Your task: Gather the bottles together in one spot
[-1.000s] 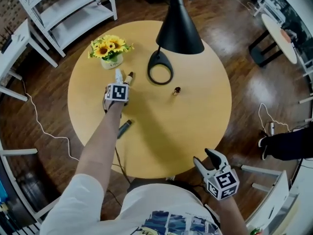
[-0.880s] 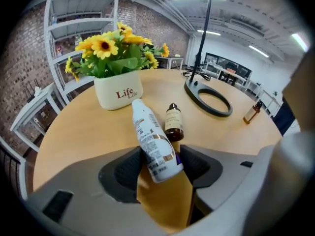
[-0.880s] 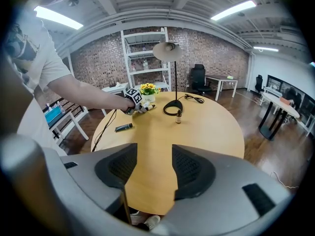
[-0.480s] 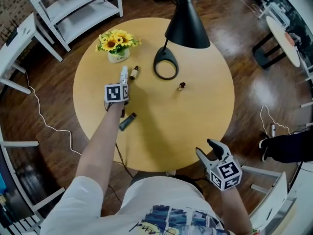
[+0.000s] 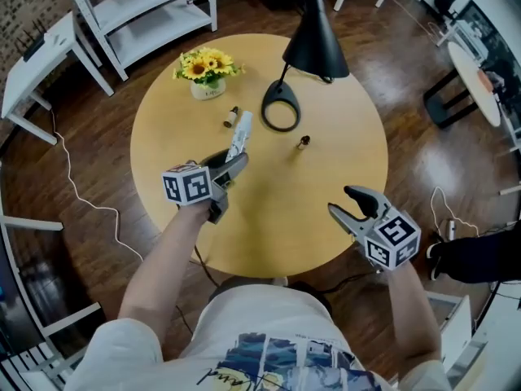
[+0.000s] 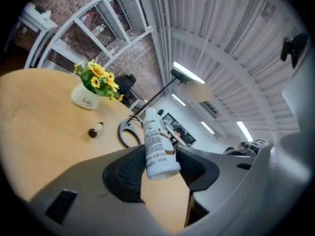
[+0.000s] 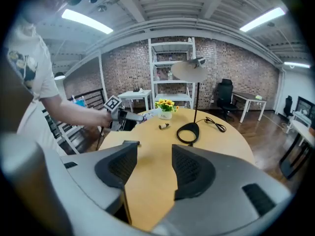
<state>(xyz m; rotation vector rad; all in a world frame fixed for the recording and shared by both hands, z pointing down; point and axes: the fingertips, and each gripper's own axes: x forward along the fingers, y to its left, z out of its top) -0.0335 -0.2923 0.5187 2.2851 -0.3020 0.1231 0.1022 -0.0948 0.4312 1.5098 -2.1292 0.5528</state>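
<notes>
- A round, pale wooden counter (image 5: 326, 194) stands on a dark, glossy plank floor (image 5: 89, 161).
- White shelving (image 5: 151, 10) and a small white table (image 5: 37, 63) stand beyond it, before a brick wall (image 7: 236, 68).
- A black lamp (image 5: 316, 43) rises from the counter.
- Strip lights (image 7: 86, 21) glow overhead.
- A black office chair (image 7: 225, 96) sits farther back.
</notes>
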